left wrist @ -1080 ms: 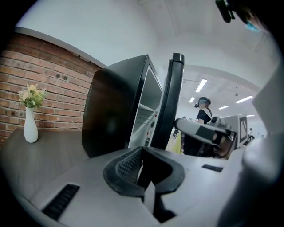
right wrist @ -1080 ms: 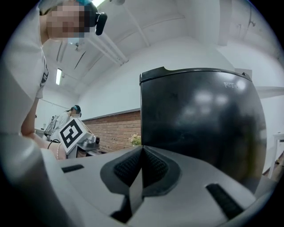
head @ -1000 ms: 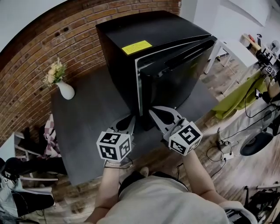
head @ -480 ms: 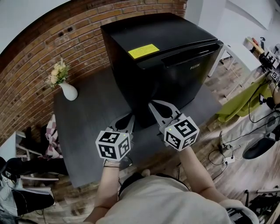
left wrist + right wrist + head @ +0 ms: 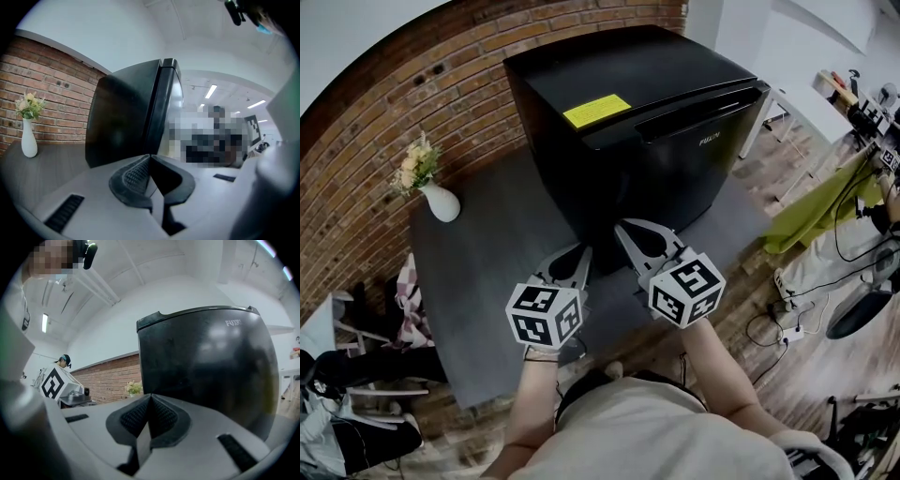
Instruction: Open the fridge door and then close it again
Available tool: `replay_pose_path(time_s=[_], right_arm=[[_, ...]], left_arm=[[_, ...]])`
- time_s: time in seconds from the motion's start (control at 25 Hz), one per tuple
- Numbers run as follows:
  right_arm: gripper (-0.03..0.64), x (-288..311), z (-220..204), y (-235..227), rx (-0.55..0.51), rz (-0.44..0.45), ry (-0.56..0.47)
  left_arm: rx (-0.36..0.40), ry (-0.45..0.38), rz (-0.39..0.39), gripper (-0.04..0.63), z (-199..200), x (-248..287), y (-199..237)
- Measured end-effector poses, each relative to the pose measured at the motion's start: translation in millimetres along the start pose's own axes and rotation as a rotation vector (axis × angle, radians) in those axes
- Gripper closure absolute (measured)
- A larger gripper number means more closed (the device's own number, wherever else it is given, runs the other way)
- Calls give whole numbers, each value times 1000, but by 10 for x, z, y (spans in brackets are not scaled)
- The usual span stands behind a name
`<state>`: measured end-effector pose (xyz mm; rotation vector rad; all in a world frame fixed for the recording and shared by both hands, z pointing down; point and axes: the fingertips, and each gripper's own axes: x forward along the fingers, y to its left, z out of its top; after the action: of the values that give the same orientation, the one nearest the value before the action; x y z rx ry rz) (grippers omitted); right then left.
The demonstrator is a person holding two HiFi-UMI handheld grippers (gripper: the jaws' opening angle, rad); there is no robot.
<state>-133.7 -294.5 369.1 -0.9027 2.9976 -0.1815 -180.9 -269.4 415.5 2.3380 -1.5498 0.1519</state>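
On the grey table (image 5: 487, 253), just short of the black fridge (image 5: 609, 75), holding the left gripper (image 5: 583, 251) and the right gripper (image 5: 619, 225) low by its near bottom corner, both with jaws pressed together and pinching nothing. Seeing the door (image 5: 694, 164) lying flush with the cabinet, so judging the closing as all but done; not managing to tell touching from just beside for the right gripper's tips. Finishing the step well by keeping those closed tips flat against the door's front, pushing squarely into the cabinet rather than across it, and checking the top seam for any gap before easing away. Keeping the left gripper off the door and away from the white vase (image 5: 441, 199) standing well apart near the brick wall (image 5: 394, 103). Reading the fridge as standing upright, long axis vertical, door face turned rightward and toward the person in the head view, away from the bricks
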Motion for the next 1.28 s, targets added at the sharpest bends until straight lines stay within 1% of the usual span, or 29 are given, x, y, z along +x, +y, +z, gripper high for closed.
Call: replay_pose_path(time_s=[0.16, 0.36, 0.48, 0.6, 0.8, 1.0, 1.12, 1.2, 1.28], right_arm=[[617, -126, 9, -18, 8, -33, 9], [618, -327, 31, -23, -14, -110, -10], [618, -436, 21, 35, -28, -129, -11], [618, -557, -2, 90, -42, -144, 6], [618, -739, -60, 77, 0, -171, 11], [618, -902, -196, 34, 35, -200, 29], [618, -965, -232, 0, 37, -216, 43], [618, -1001, -258, -8, 38, -222, 54], [618, -1032, -301, -14, 39, -225, 66]], left_arm=[[18, -2, -22, 588, 8, 14, -134], [31, -21, -35, 588, -1, -27, -282], [57, -3, -37, 588, -61, -24, -340], [55, 13, -43, 588, -127, -41, -395], [38, 22, -55, 588, -191, -44, -475], [26, 39, -86, 588, -300, -48, -633], [49, 44, -118, 588, -335, -28, -745], [70, 51, -125, 588, -354, -21, -780], [73, 51, -126, 589, -354, -19, -803]])
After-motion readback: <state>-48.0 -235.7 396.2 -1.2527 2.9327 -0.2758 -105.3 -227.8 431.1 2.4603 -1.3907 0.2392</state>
